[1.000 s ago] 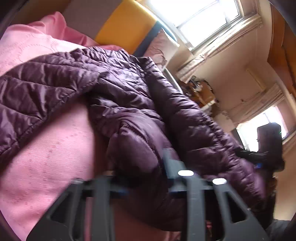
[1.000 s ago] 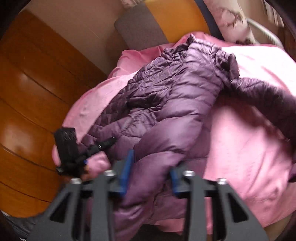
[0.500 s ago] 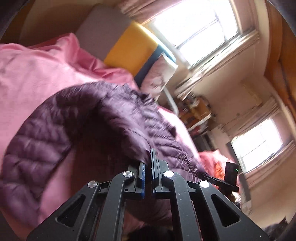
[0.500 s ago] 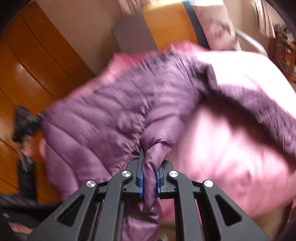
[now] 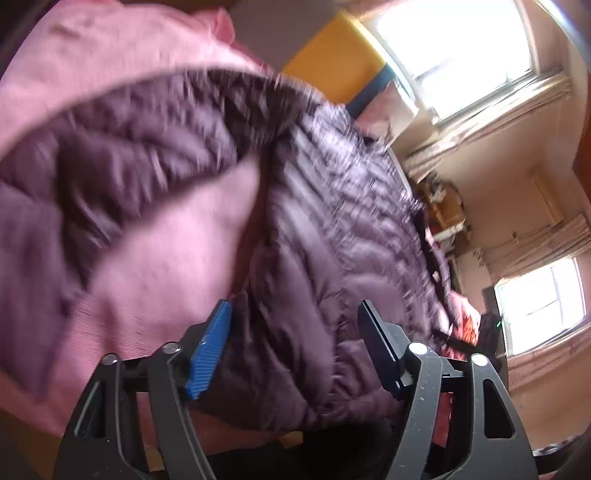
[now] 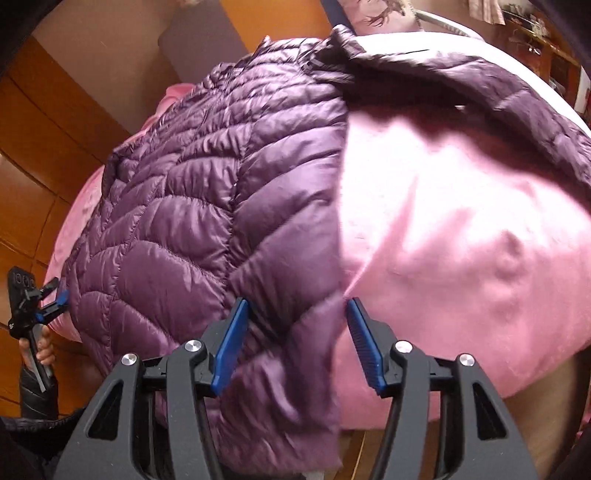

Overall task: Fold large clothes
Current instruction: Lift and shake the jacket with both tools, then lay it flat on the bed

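Left wrist view: the left hand-held gripper [image 5: 295, 347] is opening, its pads clear of the purple jacket [image 5: 332, 229] hem that lies between them on the pink bed [image 5: 173, 236], likely letting it settle flat.

Right wrist view: the right hand-held gripper [image 6: 295, 347] is opening too, with the hem loose at 12 o'clock of it.

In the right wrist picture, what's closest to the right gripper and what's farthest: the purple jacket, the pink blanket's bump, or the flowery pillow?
From the right gripper, whose jaws are opening:
1. Purple jacket, its hem between the fingers.
2. Pink blanket's bump, off to the right.
3. Flowery pillow, far away at the top edge.
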Motion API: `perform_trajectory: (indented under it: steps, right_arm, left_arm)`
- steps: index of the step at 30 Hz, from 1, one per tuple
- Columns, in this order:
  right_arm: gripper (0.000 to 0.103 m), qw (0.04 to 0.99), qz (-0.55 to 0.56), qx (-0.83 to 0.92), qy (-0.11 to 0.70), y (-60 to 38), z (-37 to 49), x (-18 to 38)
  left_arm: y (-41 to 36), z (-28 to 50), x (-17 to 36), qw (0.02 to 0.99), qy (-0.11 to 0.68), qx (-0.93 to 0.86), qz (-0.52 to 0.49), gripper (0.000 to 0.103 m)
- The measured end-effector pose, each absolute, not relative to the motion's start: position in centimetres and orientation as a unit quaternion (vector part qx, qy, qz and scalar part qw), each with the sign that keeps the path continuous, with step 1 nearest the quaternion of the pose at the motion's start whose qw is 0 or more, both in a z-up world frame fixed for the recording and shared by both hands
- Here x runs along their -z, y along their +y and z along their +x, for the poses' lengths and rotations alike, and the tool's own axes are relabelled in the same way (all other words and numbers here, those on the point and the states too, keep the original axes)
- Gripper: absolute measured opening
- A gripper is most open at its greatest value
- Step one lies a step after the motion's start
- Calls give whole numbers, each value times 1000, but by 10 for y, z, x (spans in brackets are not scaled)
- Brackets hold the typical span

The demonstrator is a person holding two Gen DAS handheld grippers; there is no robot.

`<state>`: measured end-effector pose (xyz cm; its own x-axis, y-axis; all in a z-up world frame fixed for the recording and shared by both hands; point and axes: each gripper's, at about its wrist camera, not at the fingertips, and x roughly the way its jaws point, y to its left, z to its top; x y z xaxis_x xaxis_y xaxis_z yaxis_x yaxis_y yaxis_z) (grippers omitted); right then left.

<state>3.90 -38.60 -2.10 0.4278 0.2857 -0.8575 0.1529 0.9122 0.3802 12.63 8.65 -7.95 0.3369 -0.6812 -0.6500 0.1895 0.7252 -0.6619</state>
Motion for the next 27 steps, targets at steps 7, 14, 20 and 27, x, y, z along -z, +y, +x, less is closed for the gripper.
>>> perform_trajectory:
  steps: [7, 14, 20, 27]
  right_arm:
    - [12, 835, 156, -53, 524, -352, 68, 22]
    - [10, 848, 129, -89, 506, -323, 84, 30]
    - [16, 851, 104, -58, 511, -352, 77, 26]
    - [60, 867, 66, 8, 494, -373, 59, 4]
  left_arm:
    - [71, 103, 85, 803, 503, 264, -178, 4]
    - [72, 74, 87, 807, 521, 222, -167, 3]
    - [90, 67, 59, 831, 491, 164, -203, 42]
    - [189, 68, 28, 860, 437, -106, -243, 83]
